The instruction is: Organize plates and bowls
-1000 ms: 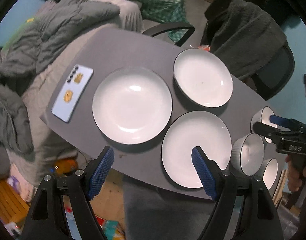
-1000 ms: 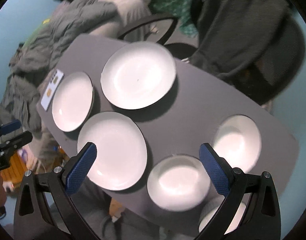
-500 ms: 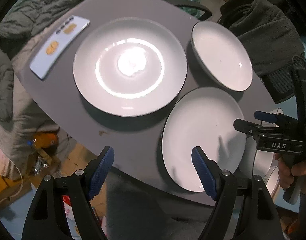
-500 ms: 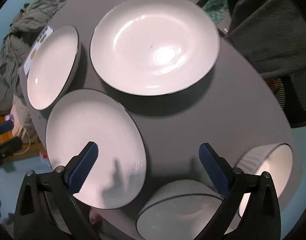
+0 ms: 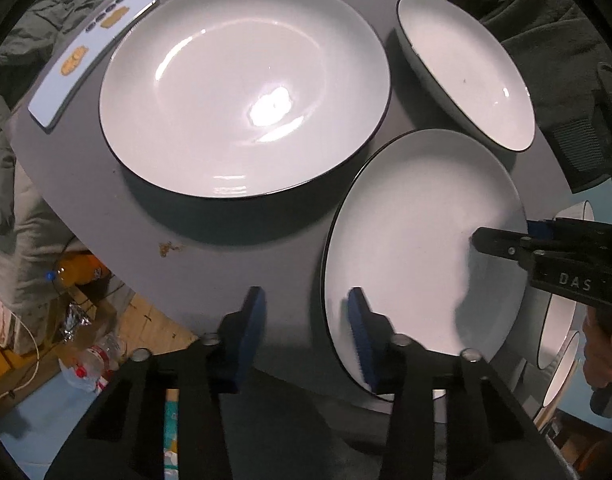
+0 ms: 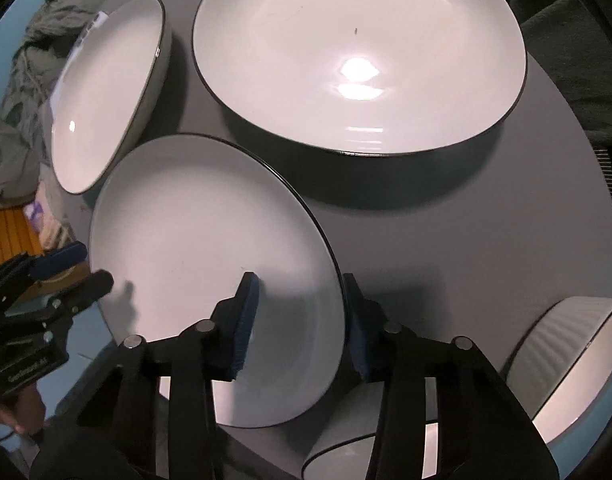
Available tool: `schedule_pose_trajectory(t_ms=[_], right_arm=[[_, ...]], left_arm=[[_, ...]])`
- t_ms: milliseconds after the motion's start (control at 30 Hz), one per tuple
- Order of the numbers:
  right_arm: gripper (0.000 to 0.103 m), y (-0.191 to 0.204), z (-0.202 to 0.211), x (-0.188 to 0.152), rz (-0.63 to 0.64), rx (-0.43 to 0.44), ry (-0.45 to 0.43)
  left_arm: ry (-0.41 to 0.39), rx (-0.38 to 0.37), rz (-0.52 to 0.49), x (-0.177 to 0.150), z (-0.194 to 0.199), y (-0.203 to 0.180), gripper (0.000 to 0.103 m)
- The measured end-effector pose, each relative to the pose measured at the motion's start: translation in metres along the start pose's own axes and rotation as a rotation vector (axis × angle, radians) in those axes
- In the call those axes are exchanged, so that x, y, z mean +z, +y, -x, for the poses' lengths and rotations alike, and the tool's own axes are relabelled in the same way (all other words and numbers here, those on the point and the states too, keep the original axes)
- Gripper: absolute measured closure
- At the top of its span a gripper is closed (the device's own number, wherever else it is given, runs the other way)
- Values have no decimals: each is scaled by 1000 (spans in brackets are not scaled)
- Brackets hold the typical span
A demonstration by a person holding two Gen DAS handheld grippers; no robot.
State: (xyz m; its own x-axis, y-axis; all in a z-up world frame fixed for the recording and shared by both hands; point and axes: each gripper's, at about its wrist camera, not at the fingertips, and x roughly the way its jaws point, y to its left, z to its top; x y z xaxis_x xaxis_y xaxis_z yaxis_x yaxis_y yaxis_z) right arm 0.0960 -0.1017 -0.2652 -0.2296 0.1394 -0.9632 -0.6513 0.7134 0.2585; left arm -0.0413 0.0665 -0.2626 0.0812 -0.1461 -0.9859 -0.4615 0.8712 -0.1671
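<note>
From the left wrist view, the left gripper (image 5: 306, 312) straddles the near rim of the flat white ceramic plate with a thin dark edge (image 5: 418, 240): one blue pad sits over the plate's white face, the other outside over the grey bench (image 5: 210, 264). The jaws are closing, and I cannot tell whether the pads press the rim yet. Beyond the jaws lies a larger white dish (image 5: 242, 88), with another white dish (image 5: 466, 68) further off to one side. A pale blue phone (image 5: 90, 56) lies at the bench's far edge. The right gripper (image 5: 506, 240) reaches over the same plate's opposite rim.

The right wrist view shows what that one hides. The right gripper (image 6: 302, 308) has the plate (image 6: 210, 248) edge plainly between its closing pads, one inside and one outside. A ribbed white bowl (image 6: 566, 344) stands beside the outer jaw. The left gripper (image 6: 66, 276) shows at the plate's far rim.

I'd judge the plate stiff, glazed, slippery and breakable. Opposite rim holds suit it, lifted level.
</note>
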Motion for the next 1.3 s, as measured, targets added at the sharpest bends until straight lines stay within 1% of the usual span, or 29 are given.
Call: schedule_pose_trajectory(t_ms=[67,167,200,267,400,533,600,633,700,767,867,900,933,1033,1167,1200,1233,1300], right_arm=[[64,-4,3,0,-10,-3,-2],[64,-8,6,0,-28,6,-3],[64,-3,2,5,-34,5,-6],[64,-6,3,5,-57,6,-11],[64,-13,8,-3,-84,49,-3],[64,-12,14,-10,-97,23,-27],[64,-13,18,-7,-120,32,-31],[64,-14,16,0,-128,38,-29],[64,-16,17,-2,-130,47,-17],[64,-14,18,-3,-125,17,-29],[64,-18,20,-5,-159,9,-34],[62,-21,22,-4,-173,8,-39],[59,-17,24,-7,-182,10,-38],[59,-23,28,-6,-201,12,-36],[58,-33,34,-3,-174,23,-24],[53,-22,31,-4,-162,32,-20],[46,-23,32,-2,-139,47,-11],[43,-27,35,1,-108,68,4]], left_arm=[[12,-23,5,2,-4,1,70],[16,-50,11,4,-6,1,71],[20,-57,7,5,-7,1,71],[25,-59,2,7,-8,0,74],[32,-60,-7,7,-7,4,75],[34,-62,-46,6,-6,2,75],[39,-58,-65,5,-7,1,75],[42,-52,-74,5,-7,2,75],[46,-54,-88,6,-7,2,75],[47,-64,-103,7,-7,4,75],[59,-71,-123,7,-9,3,75],[61,-68,-132,6,-13,7,75],[61,-66,-135,7,-13,4,75],[63,-67,-136,7,-12,1,75],[67,-74,-144,7,-12,7,75],[69,-77,-143,6,-12,7,75],[71,-78,-133,5,-14,11,75],[77,-77,-111,4,-13,13,75]])
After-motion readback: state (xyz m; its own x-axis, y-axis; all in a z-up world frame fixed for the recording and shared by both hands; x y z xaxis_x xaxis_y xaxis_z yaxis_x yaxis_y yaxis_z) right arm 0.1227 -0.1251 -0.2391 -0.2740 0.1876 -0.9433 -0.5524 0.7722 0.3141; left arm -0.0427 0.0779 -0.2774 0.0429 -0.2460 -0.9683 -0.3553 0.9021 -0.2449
